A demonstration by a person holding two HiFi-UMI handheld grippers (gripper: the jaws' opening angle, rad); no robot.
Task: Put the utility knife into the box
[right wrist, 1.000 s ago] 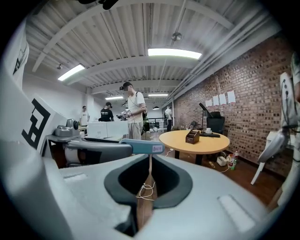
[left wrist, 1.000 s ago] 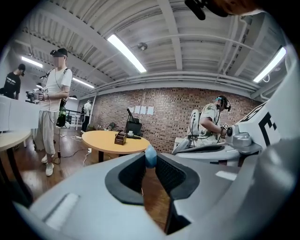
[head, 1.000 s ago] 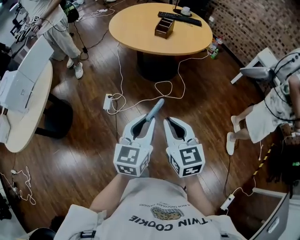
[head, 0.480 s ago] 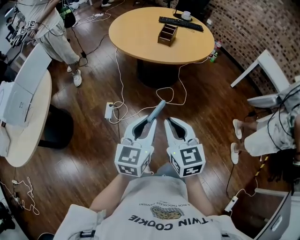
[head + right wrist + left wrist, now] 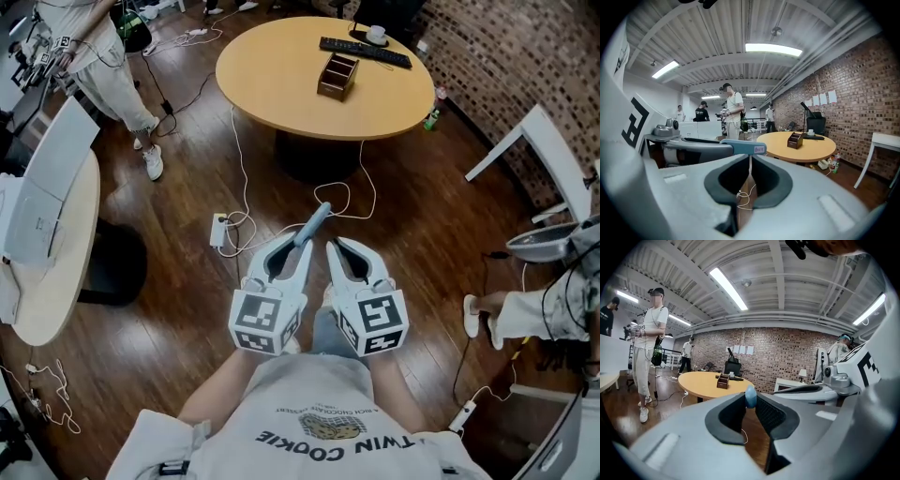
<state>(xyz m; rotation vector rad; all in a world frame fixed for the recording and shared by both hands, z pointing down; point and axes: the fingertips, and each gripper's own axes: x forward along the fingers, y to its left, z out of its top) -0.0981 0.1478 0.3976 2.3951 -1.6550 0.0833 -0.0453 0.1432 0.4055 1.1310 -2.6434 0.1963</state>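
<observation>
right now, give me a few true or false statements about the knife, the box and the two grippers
1. The left gripper is clamped on the utility knife. True.
2. The utility knife lies in the box. False: it sticks out forward from the left gripper's jaws, over the floor, well short of the box.
3. The right gripper holds a second tool. False: its jaws are together with nothing between them.
4. The box stands on the round table, which also carries a keyboard. True.
</observation>
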